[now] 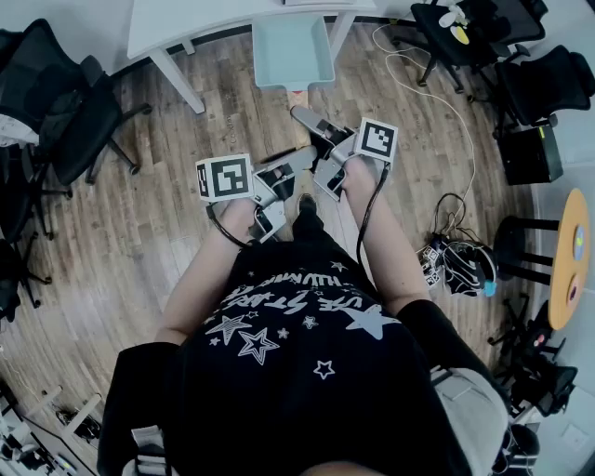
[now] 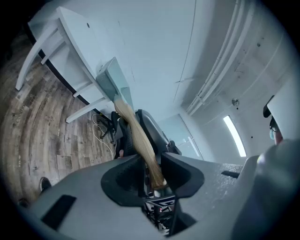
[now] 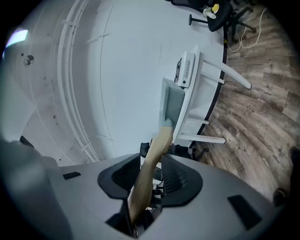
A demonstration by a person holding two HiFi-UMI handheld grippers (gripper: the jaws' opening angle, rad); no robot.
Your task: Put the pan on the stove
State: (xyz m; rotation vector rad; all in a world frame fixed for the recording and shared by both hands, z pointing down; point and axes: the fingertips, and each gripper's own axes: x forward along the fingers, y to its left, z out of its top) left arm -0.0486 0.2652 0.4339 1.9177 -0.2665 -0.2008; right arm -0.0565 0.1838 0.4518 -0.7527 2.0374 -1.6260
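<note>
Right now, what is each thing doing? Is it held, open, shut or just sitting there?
Pan: up in the air in front of the table, looks empty.
Handle: gripped by both grippers at once.
Left gripper: shut on handle.
Right gripper: shut on handle.
Table: standing on the floor.

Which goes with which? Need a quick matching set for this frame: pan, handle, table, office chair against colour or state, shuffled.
Things:
1. pan
2. handle
3. table
4. office chair

Colour or state:
A. black
B. white
C. pale green
D. tan wood, clamped in both the left gripper and the right gripper

Pairs: 1-C, 2-D, 3-B, 4-A
</note>
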